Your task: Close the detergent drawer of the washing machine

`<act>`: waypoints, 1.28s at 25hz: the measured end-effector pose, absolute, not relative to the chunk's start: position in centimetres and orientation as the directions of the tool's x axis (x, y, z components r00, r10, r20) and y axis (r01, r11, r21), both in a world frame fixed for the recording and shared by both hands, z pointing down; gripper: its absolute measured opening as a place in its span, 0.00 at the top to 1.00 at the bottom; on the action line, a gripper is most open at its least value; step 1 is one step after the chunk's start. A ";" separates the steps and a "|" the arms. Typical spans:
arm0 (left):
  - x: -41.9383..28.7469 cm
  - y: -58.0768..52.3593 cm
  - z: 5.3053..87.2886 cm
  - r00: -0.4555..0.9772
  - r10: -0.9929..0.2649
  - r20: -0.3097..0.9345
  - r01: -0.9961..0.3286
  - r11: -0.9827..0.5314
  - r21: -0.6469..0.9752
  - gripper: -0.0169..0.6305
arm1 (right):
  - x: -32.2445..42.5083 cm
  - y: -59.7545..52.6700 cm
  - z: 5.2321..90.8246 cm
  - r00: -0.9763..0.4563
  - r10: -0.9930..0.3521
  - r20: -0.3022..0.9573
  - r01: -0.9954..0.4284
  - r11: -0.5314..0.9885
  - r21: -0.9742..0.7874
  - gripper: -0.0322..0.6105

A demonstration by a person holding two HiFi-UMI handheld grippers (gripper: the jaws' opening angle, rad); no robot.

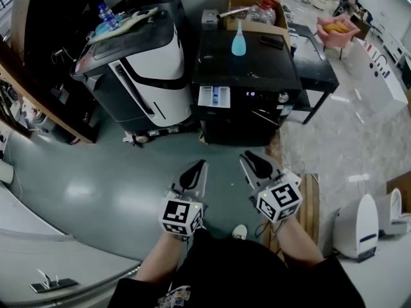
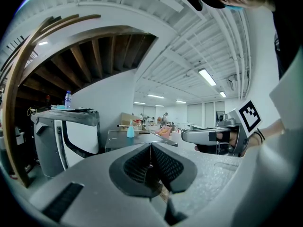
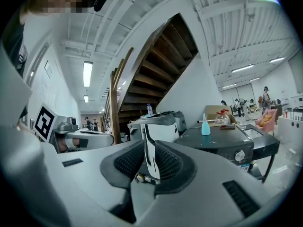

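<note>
1. Left gripper [image 1: 196, 169]: clenched, pads meet with no gap, nothing held.
2. Right gripper [image 1: 252, 161]: released, a narrow gap between the pads with nothing in it. The white-and-grey appliance [image 1: 144, 69] seen through the gap stands far off.
3. Both grippers are side by side, near each other, pointing close to level towards the washing machine [image 1: 247, 69]. Neither touches it.
4. Detergent drawer [image 1: 214, 97]: well ahead of the tips, roughly on the line between the two grippers and a bit nearer the left one's line. It sticks out of the black machine's front at the upper left corner, with its white and blue compartments showing. It is not shut.
5. Control knob [image 1: 283, 97]: at the far end of the same front panel, ahead and right of the right gripper. The lit display beside it is too small to read.
6. Teal bottle [image 1: 239, 38]: upright on the machine's top, beyond the drawer.
7. Writing: the only readable marks are the black-and-white square markers on each gripper's cube, left cube [image 1: 180, 214] and right cube [image 1: 280, 199]. No brand name is legible on the machine.
8. The white-and-grey appliance is ahead and left of the left gripper, just beside the machine.
</note>
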State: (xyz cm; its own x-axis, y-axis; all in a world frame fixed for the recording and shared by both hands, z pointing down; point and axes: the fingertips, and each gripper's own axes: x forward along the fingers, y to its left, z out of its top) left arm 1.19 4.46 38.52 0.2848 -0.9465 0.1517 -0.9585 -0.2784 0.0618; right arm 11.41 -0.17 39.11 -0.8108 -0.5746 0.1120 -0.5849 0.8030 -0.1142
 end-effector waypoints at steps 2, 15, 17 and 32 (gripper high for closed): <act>0.5 4.2 38.6 0.292 -0.944 0.153 -0.956 -0.286 0.062 0.97 | 10.7 -0.4 39.0 -0.803 -0.584 0.118 -0.595 0.795 -0.114 0.82; -4.6 2.6 39.1 0.346 -0.925 0.156 -0.938 -0.339 0.070 0.87 | 6.0 -2.0 39.4 -0.764 -0.632 0.129 -0.645 0.756 -0.113 0.72; -5.3 2.1 39.3 0.355 -0.921 0.157 -0.935 -0.348 0.074 0.83 | 5.4 -2.4 39.5 -0.756 -0.641 0.131 -0.654 0.749 -0.111 0.71; -11.0 -1.5 40.7 0.441 -0.886 0.146 -0.898 -0.432 0.088 0.73 | 0.2 -5.8 41.3 -0.690 -0.704 0.169 -0.722 0.685 -0.096 0.65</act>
